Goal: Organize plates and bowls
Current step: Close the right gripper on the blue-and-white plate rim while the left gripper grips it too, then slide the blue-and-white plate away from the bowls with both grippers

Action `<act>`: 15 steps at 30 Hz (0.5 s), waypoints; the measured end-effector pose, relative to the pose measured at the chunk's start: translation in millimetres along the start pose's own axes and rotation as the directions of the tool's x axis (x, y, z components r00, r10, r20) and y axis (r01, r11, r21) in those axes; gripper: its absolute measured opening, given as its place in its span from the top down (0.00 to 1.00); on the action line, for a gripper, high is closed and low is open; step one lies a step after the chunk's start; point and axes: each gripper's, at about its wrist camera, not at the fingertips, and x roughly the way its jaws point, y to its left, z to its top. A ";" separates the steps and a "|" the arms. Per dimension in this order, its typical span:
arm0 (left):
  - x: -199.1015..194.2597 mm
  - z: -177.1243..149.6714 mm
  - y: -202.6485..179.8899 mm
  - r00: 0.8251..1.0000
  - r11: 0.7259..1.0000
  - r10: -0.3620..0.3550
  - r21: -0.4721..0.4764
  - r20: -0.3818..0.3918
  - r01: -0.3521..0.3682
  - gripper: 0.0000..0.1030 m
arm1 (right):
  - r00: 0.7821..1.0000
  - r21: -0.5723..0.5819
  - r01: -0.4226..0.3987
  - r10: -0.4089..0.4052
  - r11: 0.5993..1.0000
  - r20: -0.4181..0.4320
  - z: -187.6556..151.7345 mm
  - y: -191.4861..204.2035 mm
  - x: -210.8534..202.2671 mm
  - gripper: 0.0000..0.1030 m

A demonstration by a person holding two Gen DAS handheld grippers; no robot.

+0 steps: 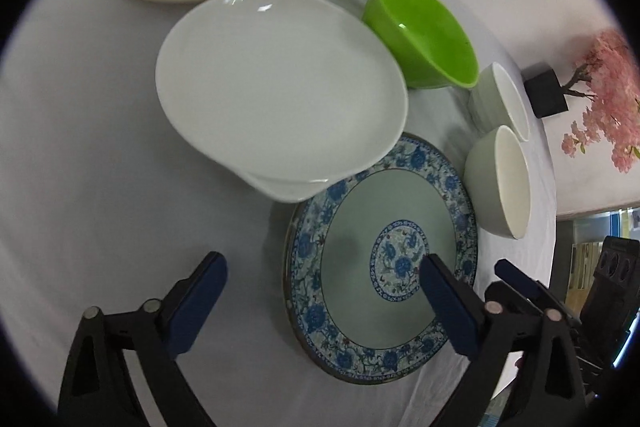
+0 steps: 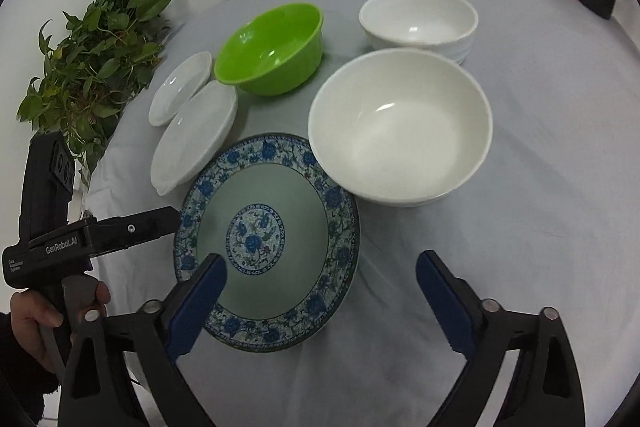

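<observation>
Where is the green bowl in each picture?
Left wrist view: the green bowl sits upper right, just behind the big white plate.
Right wrist view: the green bowl sits upper middle, left of the white bowls.
Shared landmark: the blue flowered plate, in front of it in both.

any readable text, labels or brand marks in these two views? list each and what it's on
"GenRobot.AI": white print on the side of the left gripper, seen in the right wrist view.
Smaller white print lower on the same black body: too small to read.
Plates, bowls, tablecloth: no text visible.
</observation>
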 end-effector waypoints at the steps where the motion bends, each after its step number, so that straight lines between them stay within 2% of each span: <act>1: -2.7 -0.7 0.3 1.000 1.000 -0.004 -0.003 0.029 0.004 0.10 | 1.000 0.009 -0.007 0.008 1.000 -0.002 0.9 -2.3 6.9 0.19; 3: -3.5 -0.5 1.1 0.999 1.000 -0.003 -0.014 0.043 0.004 0.21 | 1.000 0.023 -0.012 0.012 1.000 0.002 3.4 -4.9 16.3 0.24; 4: -4.4 -0.4 2.0 0.999 1.000 0.003 -0.018 0.053 -0.002 0.22 | 1.000 0.030 -0.016 0.016 0.999 0.002 3.8 -6.9 19.3 0.28; 8: -6.1 1.7 2.1 0.997 0.999 0.045 -0.023 0.063 -0.043 0.48 | 0.999 0.059 -0.041 0.041 0.997 -0.003 7.4 -11.3 32.8 0.41; 10: -5.6 2.5 2.4 0.997 0.998 0.060 -0.027 0.048 -0.059 0.66 | 0.998 0.069 -0.062 0.062 0.996 -0.002 8.3 -11.5 36.4 0.52; 11: -3.7 2.9 3.4 0.998 0.998 0.055 -0.035 0.032 -0.053 0.81 | 0.998 0.074 -0.067 0.068 0.995 -0.004 8.8 -11.5 38.9 0.54; 13: -3.2 3.0 3.7 0.998 0.998 0.054 -0.040 0.024 -0.053 0.82 | 0.998 0.089 -0.065 0.067 0.994 -0.016 8.5 -12.4 45.0 0.70; 15: -7.2 2.7 6.3 0.998 0.998 0.060 -0.030 0.024 -0.059 0.82 | 0.998 0.106 -0.054 0.056 0.993 -0.020 9.0 -13.8 46.6 0.79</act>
